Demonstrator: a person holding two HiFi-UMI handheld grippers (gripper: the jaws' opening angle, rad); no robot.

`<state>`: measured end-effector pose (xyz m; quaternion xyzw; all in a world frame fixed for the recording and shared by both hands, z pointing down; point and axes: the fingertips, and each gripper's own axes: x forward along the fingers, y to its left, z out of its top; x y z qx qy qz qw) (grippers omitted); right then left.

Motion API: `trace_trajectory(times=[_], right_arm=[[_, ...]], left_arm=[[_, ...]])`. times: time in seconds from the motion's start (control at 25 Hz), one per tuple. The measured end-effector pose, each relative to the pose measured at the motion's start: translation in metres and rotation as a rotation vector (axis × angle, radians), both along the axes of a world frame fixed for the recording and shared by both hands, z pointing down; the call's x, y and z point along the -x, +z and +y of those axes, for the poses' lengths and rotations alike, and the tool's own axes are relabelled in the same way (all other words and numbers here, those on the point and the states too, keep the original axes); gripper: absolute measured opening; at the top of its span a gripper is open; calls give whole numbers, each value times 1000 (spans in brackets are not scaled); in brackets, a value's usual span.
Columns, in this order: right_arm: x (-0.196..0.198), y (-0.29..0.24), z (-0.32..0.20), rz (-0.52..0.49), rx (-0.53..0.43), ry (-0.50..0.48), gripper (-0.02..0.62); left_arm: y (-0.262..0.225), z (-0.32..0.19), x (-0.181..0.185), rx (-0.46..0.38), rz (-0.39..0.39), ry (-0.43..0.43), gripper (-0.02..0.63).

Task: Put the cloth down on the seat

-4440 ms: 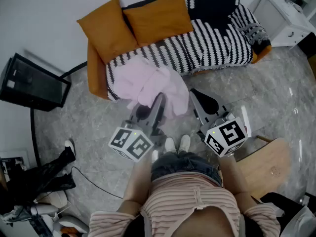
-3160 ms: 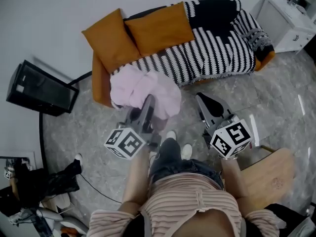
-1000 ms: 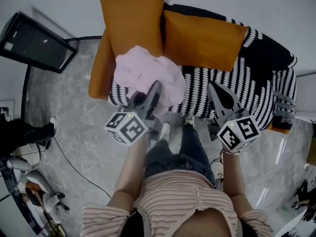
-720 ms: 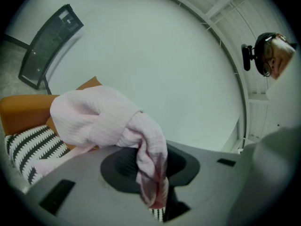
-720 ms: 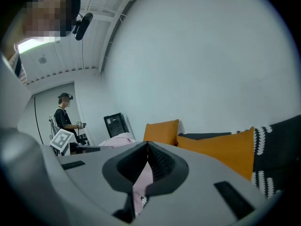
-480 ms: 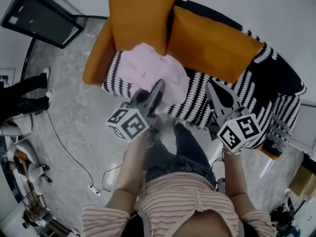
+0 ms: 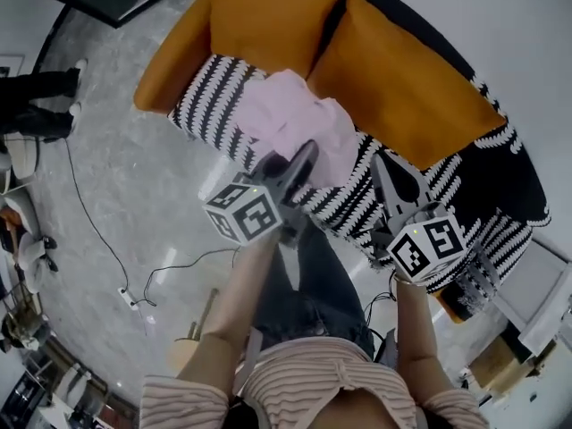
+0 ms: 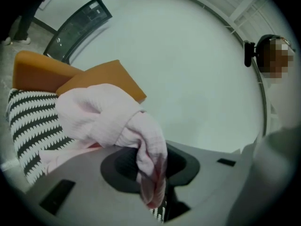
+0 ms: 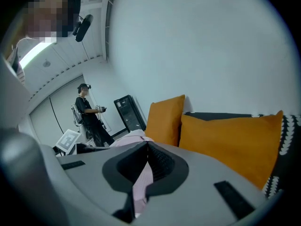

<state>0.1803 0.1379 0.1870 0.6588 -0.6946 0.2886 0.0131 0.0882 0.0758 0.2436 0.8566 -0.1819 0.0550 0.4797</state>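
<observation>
One pinched cloth (image 8: 94, 117) fold, hidden from head view

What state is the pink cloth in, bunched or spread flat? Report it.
Bunched: the cloth is a crumpled wad, one fold pinched in the left gripper.

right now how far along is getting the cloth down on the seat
Done: the pink cloth is over the striped seat, by the orange cushions. In hand: the left claw pinches one fold of it; the right claw is shut, empty. Left: lower it until it lies on the seat, then open the claw.
</observation>
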Motion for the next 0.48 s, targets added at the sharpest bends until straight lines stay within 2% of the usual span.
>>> trace_trajectory(times=[0.28,0.48], right_arm=[[19,41,-14,23,63,-85,8],[19,72,-16,11,113,-105,8]], left_arm=[[45,-3,4,61,0,-57,101],[70,-5,-2,80,-1,-79,101]])
